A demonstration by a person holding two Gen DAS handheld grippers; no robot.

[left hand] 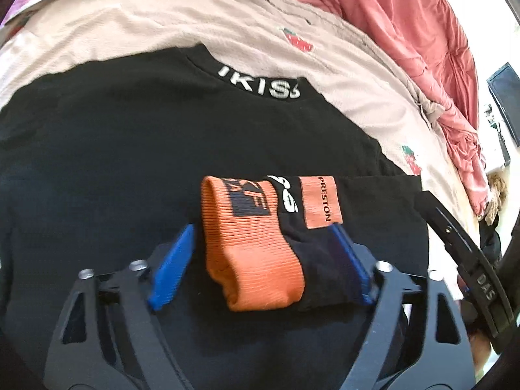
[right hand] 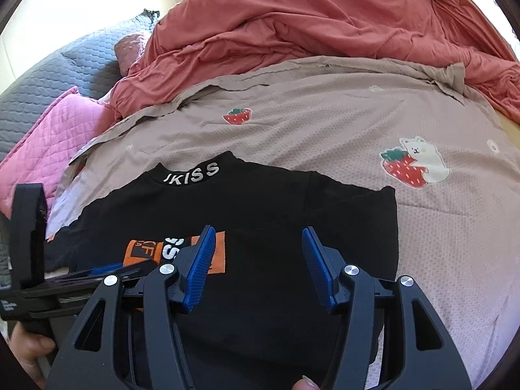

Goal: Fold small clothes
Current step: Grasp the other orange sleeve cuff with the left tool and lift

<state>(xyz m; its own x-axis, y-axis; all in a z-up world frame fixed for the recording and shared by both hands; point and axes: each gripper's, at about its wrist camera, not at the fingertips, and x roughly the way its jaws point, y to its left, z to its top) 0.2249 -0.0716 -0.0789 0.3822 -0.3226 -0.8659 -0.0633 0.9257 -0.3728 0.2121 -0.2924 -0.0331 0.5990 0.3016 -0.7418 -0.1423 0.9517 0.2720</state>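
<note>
A small black top (left hand: 130,162) with white "JKISS" letters on its collar lies flat on the bed; it also shows in the right wrist view (right hand: 276,214). Its sleeve, ending in an orange ribbed cuff (left hand: 250,253) with an orange "PRESTON" patch (left hand: 321,201), lies folded across the body between the fingers of my left gripper (left hand: 263,256), whose jaws stand wide apart around it. The cuff also shows in the right wrist view (right hand: 143,250). My right gripper (right hand: 256,266) is open and empty over the top's lower middle.
The top rests on a beige strawberry-print sheet (right hand: 325,123). A rumpled red duvet (right hand: 325,16) lies behind it. Pink (right hand: 48,143) and grey (right hand: 39,81) quilted pillows are at the left. The left gripper's body (right hand: 29,227) is close on the right gripper's left.
</note>
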